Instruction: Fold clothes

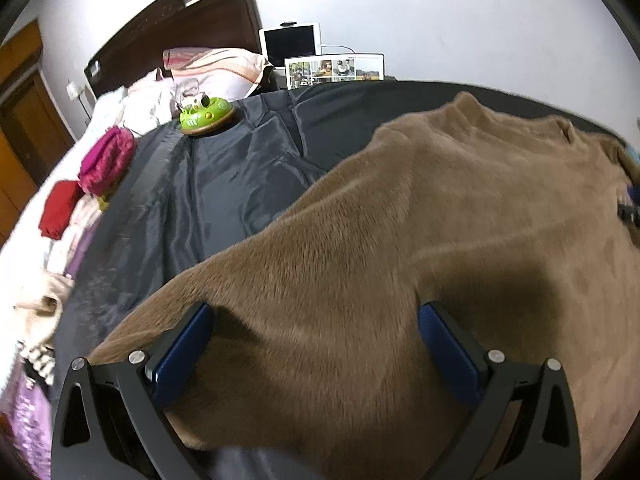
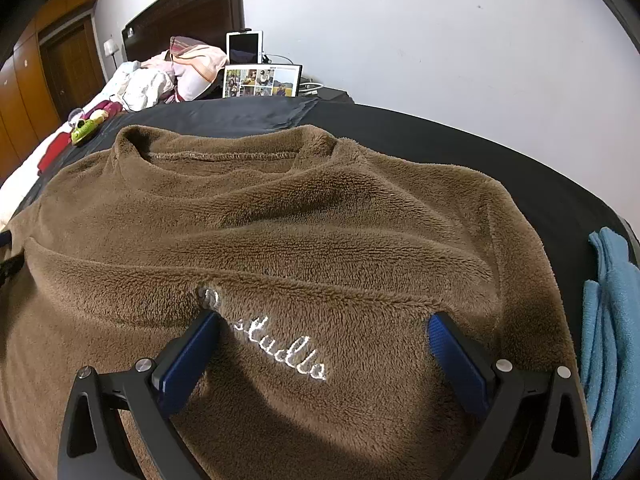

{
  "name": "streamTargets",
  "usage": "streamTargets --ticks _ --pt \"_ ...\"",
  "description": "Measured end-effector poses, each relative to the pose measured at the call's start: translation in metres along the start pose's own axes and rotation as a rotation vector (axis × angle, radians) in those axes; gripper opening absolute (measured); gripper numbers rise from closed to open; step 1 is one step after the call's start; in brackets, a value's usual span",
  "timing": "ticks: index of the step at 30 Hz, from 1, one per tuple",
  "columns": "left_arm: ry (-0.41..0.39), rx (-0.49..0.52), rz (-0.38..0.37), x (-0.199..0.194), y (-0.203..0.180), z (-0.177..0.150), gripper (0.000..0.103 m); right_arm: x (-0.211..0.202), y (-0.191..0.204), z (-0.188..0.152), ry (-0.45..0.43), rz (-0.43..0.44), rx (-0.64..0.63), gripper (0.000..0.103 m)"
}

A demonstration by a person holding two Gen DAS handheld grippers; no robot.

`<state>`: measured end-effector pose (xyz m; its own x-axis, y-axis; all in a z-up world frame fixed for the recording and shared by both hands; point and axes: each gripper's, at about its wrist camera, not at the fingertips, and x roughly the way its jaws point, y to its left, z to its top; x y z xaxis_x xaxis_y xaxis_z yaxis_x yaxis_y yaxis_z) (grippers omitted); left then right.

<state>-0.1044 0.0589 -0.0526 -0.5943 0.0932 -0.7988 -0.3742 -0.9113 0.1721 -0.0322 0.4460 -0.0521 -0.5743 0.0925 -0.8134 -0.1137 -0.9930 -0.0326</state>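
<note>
A brown fleece sweater [image 1: 420, 208] [image 2: 288, 216] lies spread on a dark sheet [image 1: 208, 184] over a bed, collar [image 2: 224, 152] toward the far wall. White embroidered script [image 2: 276, 344] runs across its front. My left gripper [image 1: 316, 312] hovers open above the sweater's left part, where a sleeve runs down to the lower left, with blue pads [image 1: 188, 348] wide apart. My right gripper [image 2: 324, 320] hangs open over the chest, its pads [image 2: 456, 356] on either side of the script. Neither holds cloth.
A green toy [image 1: 204, 114] sits on the sheet at the far left. Pink and red folded clothes [image 1: 104, 160] lie along the bed's left side. Blue cloth [image 2: 608, 328] lies at the right edge. Pillows [image 1: 216, 68], a tablet [image 1: 290, 42] and a photo board [image 2: 262, 80] stand at the headboard.
</note>
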Motion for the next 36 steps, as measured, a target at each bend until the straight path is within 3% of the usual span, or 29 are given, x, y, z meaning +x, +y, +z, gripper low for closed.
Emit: streamTargets --ticks 3,6,11,19,26,36 --pt "0.005 0.07 0.05 -0.021 -0.008 -0.013 0.103 -0.01 0.002 -0.002 0.001 0.003 0.0 0.103" --pt "-0.004 0.09 0.036 -0.048 -0.008 -0.033 0.103 -0.033 0.008 -0.008 -0.023 0.021 -0.014 0.103" --pt "-0.008 0.028 -0.059 -0.088 -0.004 -0.069 0.103 -0.081 0.022 -0.033 -0.083 0.047 -0.106 0.103" --pt "-0.059 0.038 -0.111 -0.143 -0.031 -0.133 0.103 -0.154 0.045 -0.114 -0.107 0.119 -0.227 0.103" --pt "-0.081 0.047 -0.133 -0.17 -0.043 -0.17 0.103 -0.21 0.074 -0.173 -0.169 0.122 -0.353 0.103" --pt "-0.108 0.065 -0.173 -0.198 -0.044 -0.22 0.103 -0.243 0.105 -0.23 -0.206 0.174 -0.409 0.103"
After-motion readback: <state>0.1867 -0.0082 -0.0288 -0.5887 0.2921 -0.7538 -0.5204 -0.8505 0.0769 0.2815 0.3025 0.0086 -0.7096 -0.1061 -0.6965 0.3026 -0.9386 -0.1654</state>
